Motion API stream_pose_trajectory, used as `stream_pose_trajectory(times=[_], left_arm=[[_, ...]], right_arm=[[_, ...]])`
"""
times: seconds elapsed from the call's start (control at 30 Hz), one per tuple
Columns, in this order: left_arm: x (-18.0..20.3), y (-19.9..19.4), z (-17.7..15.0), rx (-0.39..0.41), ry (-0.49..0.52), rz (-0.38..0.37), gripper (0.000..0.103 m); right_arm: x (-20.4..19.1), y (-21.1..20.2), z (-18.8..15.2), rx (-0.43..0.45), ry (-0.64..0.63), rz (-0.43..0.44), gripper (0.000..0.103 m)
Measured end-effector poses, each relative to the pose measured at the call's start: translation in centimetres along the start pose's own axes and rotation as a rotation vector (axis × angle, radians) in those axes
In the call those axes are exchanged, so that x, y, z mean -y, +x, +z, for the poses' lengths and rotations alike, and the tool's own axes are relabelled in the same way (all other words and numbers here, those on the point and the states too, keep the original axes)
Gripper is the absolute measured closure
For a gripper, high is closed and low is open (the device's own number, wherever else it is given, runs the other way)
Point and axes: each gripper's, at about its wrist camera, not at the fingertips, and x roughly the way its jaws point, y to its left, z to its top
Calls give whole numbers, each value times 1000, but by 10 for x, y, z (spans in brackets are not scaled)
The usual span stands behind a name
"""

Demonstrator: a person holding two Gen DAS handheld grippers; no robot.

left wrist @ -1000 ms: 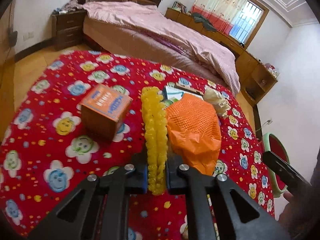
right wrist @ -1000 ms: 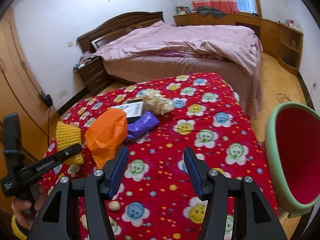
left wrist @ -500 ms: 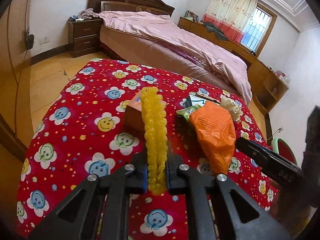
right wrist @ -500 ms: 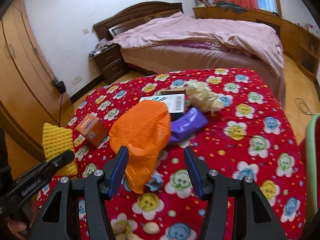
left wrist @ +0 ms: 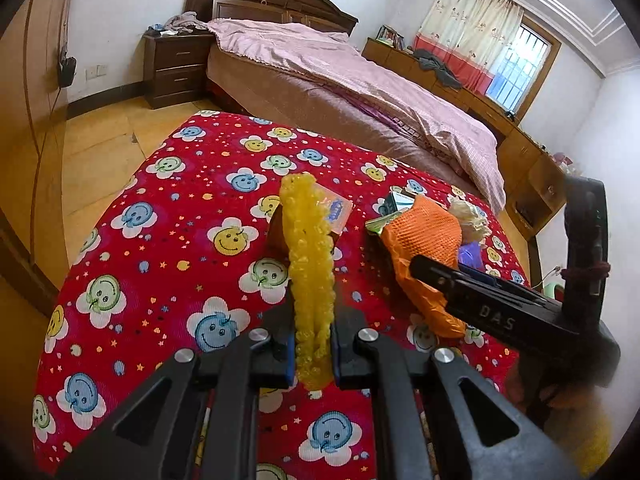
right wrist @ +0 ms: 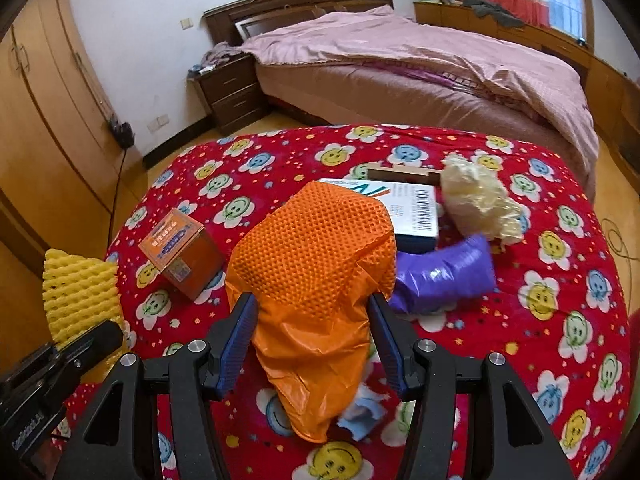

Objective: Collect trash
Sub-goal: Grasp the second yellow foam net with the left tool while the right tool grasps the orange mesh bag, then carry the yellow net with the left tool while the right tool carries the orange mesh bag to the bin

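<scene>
On the red smiley-print cloth (right wrist: 560, 240), the left gripper (left wrist: 313, 354) at far left clamps the yellow foam net (left wrist: 310, 276), the small orange box (right wrist: 182, 254) sits beside it, and the right gripper (right wrist: 312, 344), jaws just narrowing, straddles the orange bag (right wrist: 316, 280) unpressed.

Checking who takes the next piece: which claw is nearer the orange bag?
Right. The right claw straddles the orange bag, open; the left claw, off to its side, grips yellow foam netting.
</scene>
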Motion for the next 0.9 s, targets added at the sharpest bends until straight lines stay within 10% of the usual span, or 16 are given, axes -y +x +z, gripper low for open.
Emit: stream_pose_trajectory(times=[0.23,0.9], left_arm=[[0,-3,-1,10,3,-9,91],[41,-43,-9,39,53,-109,91]], right_arm=[[-1,-8,-5,30,0,-2,93],[24,-123,-26,225,98,55,96]])
